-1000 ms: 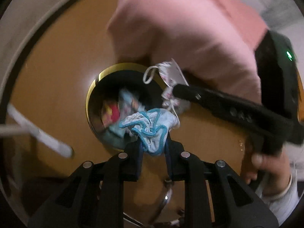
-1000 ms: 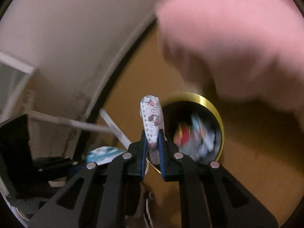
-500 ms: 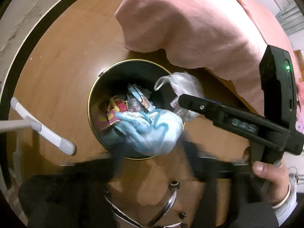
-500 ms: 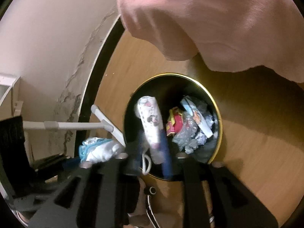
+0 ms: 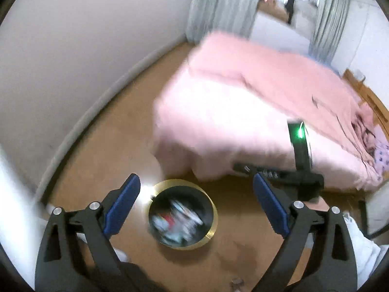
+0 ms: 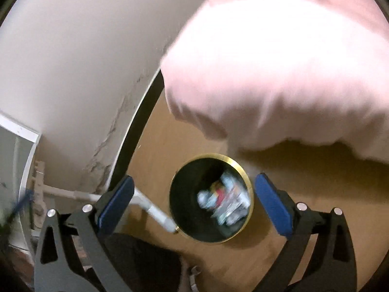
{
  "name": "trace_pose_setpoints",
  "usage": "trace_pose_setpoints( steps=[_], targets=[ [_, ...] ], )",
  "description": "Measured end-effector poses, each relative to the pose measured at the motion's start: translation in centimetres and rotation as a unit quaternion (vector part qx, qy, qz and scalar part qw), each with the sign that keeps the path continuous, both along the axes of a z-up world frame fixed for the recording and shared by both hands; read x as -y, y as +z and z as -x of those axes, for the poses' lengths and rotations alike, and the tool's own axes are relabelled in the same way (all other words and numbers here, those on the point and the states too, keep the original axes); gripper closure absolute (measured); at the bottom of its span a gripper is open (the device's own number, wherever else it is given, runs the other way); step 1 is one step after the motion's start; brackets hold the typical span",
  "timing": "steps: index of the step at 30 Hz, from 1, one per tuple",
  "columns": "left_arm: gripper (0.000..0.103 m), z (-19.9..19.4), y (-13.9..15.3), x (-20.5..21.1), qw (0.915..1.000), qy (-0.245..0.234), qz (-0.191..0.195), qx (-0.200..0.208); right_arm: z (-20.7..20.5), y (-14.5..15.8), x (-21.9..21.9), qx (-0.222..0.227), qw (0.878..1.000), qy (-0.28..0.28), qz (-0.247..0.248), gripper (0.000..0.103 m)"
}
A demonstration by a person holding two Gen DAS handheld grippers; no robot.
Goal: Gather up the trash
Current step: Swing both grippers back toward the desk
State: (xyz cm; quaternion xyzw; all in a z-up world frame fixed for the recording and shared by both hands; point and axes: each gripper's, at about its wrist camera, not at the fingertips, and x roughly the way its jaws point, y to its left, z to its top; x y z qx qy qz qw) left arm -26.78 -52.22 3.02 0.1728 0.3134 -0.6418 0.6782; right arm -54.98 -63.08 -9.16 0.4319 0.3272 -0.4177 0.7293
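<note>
left gripper (image 5: 195,203) and right gripper (image 6: 193,199) spread wide — empty, bin (image 6: 211,198) holding blurred, seemingly crumpled trash (image 6: 223,200)

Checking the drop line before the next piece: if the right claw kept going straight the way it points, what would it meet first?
Probably the trash bin: it sits between the open right claw fingers, so the blurred trash inside comes first. Depth is unclear.

Bin (image 6: 248,182) between the fingers: glossy brass-look metal rim, dark inside (contents blurred). Floor (image 5: 102,150) beyond: smooth wood-look, shiny. Bedspread (image 5: 243,102): soft matt pink cloth.
</note>
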Motion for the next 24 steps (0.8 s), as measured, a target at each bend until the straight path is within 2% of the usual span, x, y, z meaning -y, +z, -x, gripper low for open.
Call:
trace_pose_setpoints(
  steps=[1, 3, 5, 7, 9, 11, 13, 14, 16, 18, 22, 23, 24],
  targets=[
    [0.012, -1.0, 1.7, -1.6, 0.9996, 0.017, 0.017, 0.017, -0.3, 1.0, -0.4, -0.005, 1.0, -0.001, 0.017, 0.007],
    [0.011, -4.3, 4.6, -5.8, 0.9936, 0.084, 0.044, 0.061, -1.1, 3.2, -1.4, -0.008, 0.999, 0.001, 0.051, 0.007],
    [0.01, -8.8, 6.1, -10.8, 0.9784, 0.176, 0.055, 0.094, -2.8, 5.4, -2.3, -0.004, 0.997, 0.016, 0.074, 0.007],
    [0.009, -12.5, 6.2, -14.6, 0.9605, 0.249, 0.049, 0.113, -4.8, 6.7, -3.1, -0.002, 0.995, 0.037, 0.089, 0.007],
    [0.009, -17.7, 5.4, -19.3, 0.9258, 0.351, 0.009, 0.139, -7.3, 7.9, -4.0, 0.002, 0.993, 0.06, 0.104, 0.007],
    [0.009, -23.6, 4.1, -24.2, 0.8811, 0.448, -0.03, 0.147, -10.4, 8.8, -5.1, 0.017, 0.99, 0.09, 0.109, 0.007],
    [0.009, -28.2, 2.5, -27.3, 0.8481, 0.511, -0.068, 0.124, -13.2, 9.7, -6.1, 0.028, 0.986, 0.119, 0.11, 0.007],
    [0.009, -31.1, 1.4, -29.0, 0.8304, 0.542, -0.086, 0.097, -14.5, 10.0, -6.6, 0.033, 0.984, 0.134, 0.11, 0.007],
    [0.009, -35.8, -0.6, -31.2, 0.8061, 0.577, -0.12, 0.051, -17.5, 10.7, -7.9, 0.037, 0.978, 0.17, 0.114, 0.007],
    [0.009, -37.7, -1.4, -31.8, 0.8027, 0.579, -0.136, 0.044, -19.8, 11.2, -9.2, 0.034, 0.972, 0.199, 0.121, 0.007],
    [0.01, -40.1, -1.9, -30.4, 0.8099, 0.561, -0.161, 0.062, -23.9, 12.3, -11.3, 0.02, 0.961, 0.245, 0.13, 0.007],
    [0.013, -40.7, -2.1, -30.0, 0.8131, 0.554, -0.168, 0.059, -25.1, 12.7, -11.9, 0.018, 0.957, 0.256, 0.135, 0.007],
    [0.021, -40.8, -2.3, -29.9, 0.8168, 0.55, -0.164, 0.057, -25.8, 12.9, -12.4, 0.017, 0.955, 0.262, 0.14, 0.007]
  ],
)
